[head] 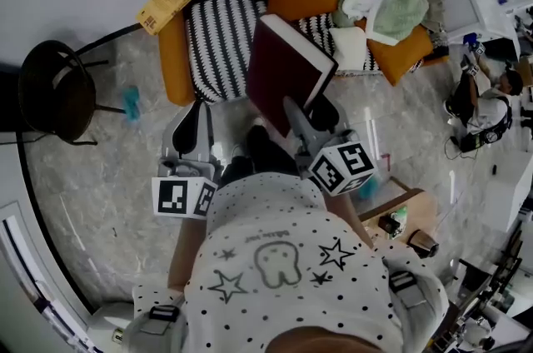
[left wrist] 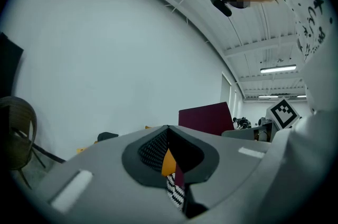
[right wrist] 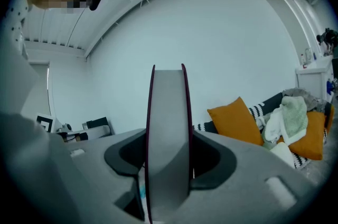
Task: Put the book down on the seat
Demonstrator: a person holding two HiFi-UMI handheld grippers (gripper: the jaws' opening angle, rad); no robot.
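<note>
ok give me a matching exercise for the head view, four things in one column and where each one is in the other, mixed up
Things:
1 book
2 yellow box
3 black chair
4 pile of cloths

Places:
a right end of the seat
b on the floor, left of the seat
c clamped in the right gripper
d on the seat's left arm

Pairs: 1-c, 2-d, 3-b, 4-a

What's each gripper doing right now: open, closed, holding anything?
Left gripper: closed, nothing between its jaws.
Right gripper: closed on the dark red book, held upright.
</note>
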